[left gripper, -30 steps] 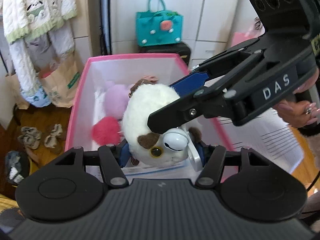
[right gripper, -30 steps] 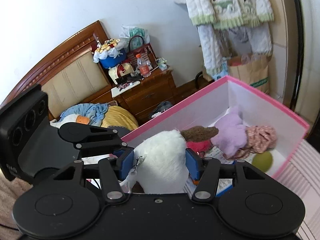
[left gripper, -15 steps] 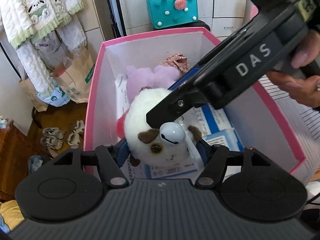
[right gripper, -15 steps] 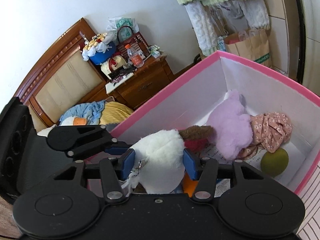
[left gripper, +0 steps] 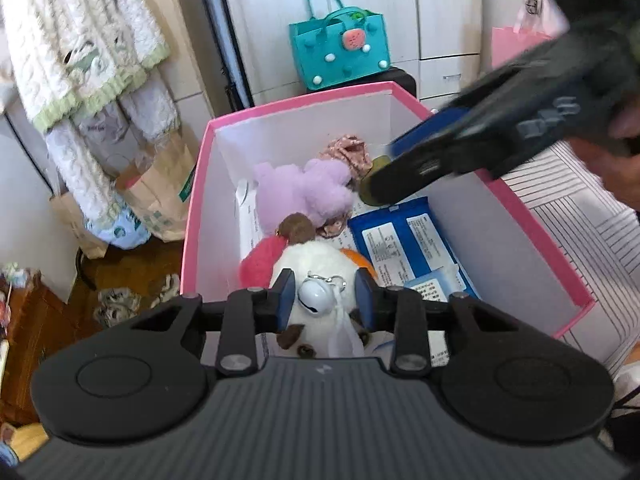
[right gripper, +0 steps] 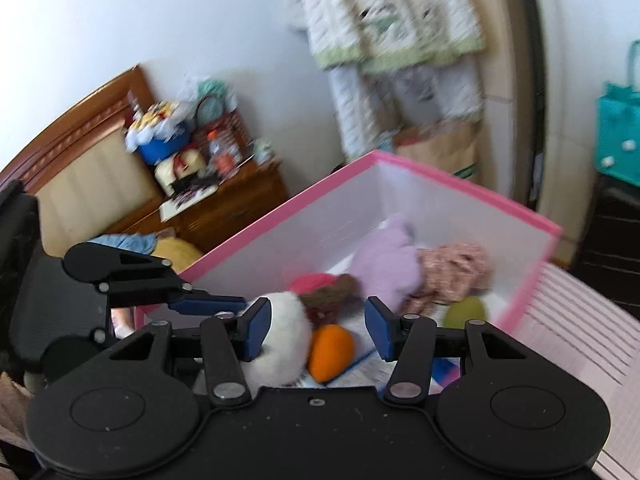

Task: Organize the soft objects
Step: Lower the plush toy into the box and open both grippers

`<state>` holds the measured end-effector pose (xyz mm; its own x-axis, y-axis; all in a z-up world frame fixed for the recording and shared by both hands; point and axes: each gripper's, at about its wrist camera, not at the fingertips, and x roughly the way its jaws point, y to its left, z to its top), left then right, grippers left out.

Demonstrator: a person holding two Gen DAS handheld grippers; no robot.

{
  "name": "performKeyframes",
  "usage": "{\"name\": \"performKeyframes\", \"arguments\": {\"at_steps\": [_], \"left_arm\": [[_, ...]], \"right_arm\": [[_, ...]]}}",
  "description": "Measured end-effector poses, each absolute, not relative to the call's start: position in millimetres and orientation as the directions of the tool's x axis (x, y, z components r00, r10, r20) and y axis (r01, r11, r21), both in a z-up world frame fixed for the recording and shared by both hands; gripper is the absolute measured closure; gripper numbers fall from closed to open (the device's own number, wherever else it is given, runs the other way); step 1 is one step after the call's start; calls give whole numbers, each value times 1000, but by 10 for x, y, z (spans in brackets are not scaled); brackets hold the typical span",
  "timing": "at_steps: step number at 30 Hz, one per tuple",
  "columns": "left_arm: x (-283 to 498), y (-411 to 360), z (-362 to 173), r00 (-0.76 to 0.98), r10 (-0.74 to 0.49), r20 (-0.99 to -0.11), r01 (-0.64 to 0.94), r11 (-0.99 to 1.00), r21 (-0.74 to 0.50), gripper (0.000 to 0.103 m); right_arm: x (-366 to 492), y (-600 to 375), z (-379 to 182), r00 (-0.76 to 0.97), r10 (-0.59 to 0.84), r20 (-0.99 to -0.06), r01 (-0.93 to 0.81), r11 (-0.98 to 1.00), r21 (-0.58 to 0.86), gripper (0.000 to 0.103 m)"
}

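A white plush toy [left gripper: 320, 280] with brown patches and a silver bell lies in the near end of the pink-rimmed box [left gripper: 304, 104]. My left gripper [left gripper: 325, 300] has its blue pads on either side of the toy, shut on it. My right gripper [right gripper: 316, 330] is open, with the white plush [right gripper: 280, 340] beside its left pad; in the left wrist view it hovers blurred over the box's right side [left gripper: 432, 160]. A lilac plush [left gripper: 304, 192], a pink pom-pom [left gripper: 260, 260], floral cloth [left gripper: 348, 152] and a green ball [right gripper: 466, 312] lie inside.
Blue wipe packets [left gripper: 404, 240] and papers cover the box floor. A teal bag [left gripper: 340, 52] stands behind the box. A quilted robe [left gripper: 80, 40] hangs at left above paper bags. A wooden nightstand [right gripper: 224, 204] and headboard stand beyond the box. Striped bedding [left gripper: 580, 216] lies at right.
My right gripper has let go of the white plush, opened and lifted away to the right. The plush has dropped lower into the box, held in my left gripper.
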<state>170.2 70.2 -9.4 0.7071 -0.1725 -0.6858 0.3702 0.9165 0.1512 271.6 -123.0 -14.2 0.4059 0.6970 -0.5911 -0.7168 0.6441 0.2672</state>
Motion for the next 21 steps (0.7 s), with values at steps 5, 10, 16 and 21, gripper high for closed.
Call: {"name": "performKeyframes", "arguments": {"at_steps": [5,10,16,21], "left_arm": [[1681,777,-90,696,-166,-698,324,941,99,61],[1705,732,-155,682,-183,-708,346,934,92,66],[1839,618,-137,712,-162,-683,341,930,135,73],[1961,608,-169,729,-110,-676,290,944,160,73]], "right_arm": [[2463,-1502,-63,479,679,-556,-685,686,247,45],[2252,-1578,-31,520,674,-525,-676,701,229,42],[2047,-1614,-41,555,655,-512,-659,722,209,40],[1959,-1690,-67,574,632,-520,-631,747,211,39]]}}
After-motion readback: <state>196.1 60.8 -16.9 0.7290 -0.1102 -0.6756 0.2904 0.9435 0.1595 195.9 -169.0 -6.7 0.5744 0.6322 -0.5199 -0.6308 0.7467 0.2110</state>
